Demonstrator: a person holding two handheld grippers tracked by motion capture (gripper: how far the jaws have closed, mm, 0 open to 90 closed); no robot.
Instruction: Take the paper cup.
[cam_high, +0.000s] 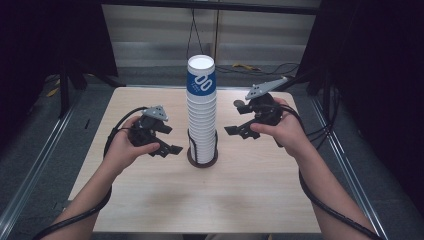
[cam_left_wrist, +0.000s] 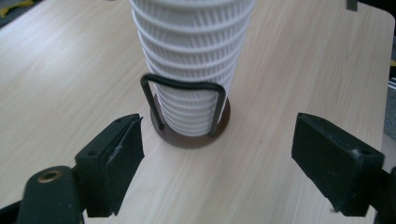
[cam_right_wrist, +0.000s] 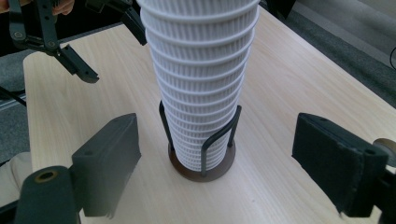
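Cup stack (cam_high: 201, 107): tall column of white ribbed cups, top cup banded blue, upright at the middle of the desk (cam_high: 150, 200).
Holder (cam_high: 202, 156): round brown base with dark wire loops around the lowest cups.
Left gripper (cam_high: 164, 139): in the left hand, just beside the stack on its left, clear of it; fingers (cam_left_wrist: 114, 161) spread wide, nothing between them.
Right gripper (cam_high: 239, 117): in the right hand, just right of the stack, not touching; fingers (cam_right_wrist: 109, 158) wide apart, empty.
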